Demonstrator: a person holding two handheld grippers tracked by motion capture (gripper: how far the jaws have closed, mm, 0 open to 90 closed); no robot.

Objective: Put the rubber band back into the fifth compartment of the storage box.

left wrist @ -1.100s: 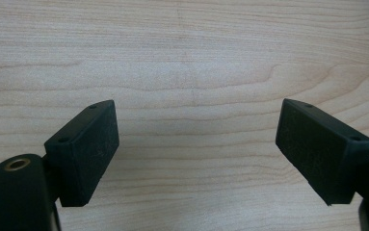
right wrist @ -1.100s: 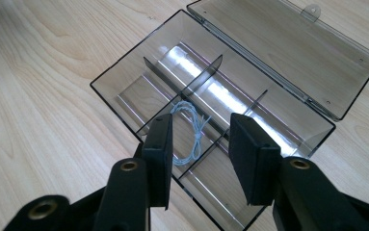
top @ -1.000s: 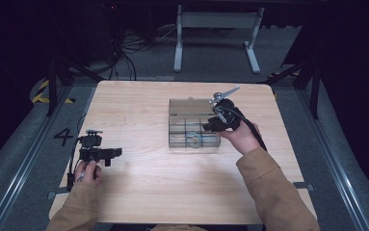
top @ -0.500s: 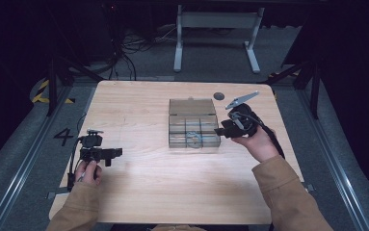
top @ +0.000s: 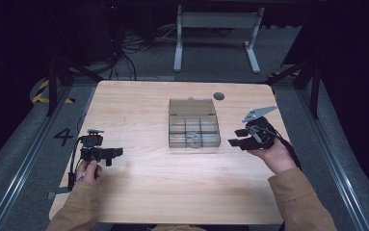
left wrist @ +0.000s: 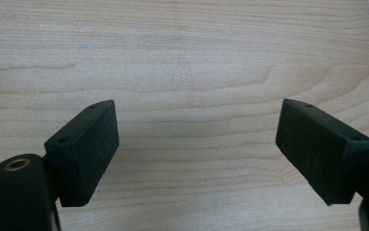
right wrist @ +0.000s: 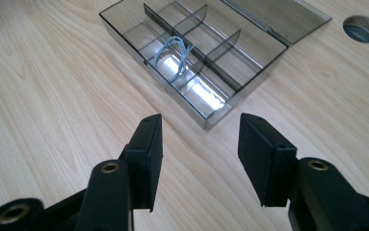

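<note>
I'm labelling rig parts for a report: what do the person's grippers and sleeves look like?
Both the left gripper and right gripper are black with flat rectangular pads and brass-ringed holes. The right carries a grey three-cornered plate; black cables trail. Sleeves are tan.

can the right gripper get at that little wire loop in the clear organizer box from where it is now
Probably yes. The right gripper sits open just off the organizer box, whose lid lies flat open. The wire loop lies uncovered in a near-row compartment; the thin dividers beside it could crowd the jaws.
</note>
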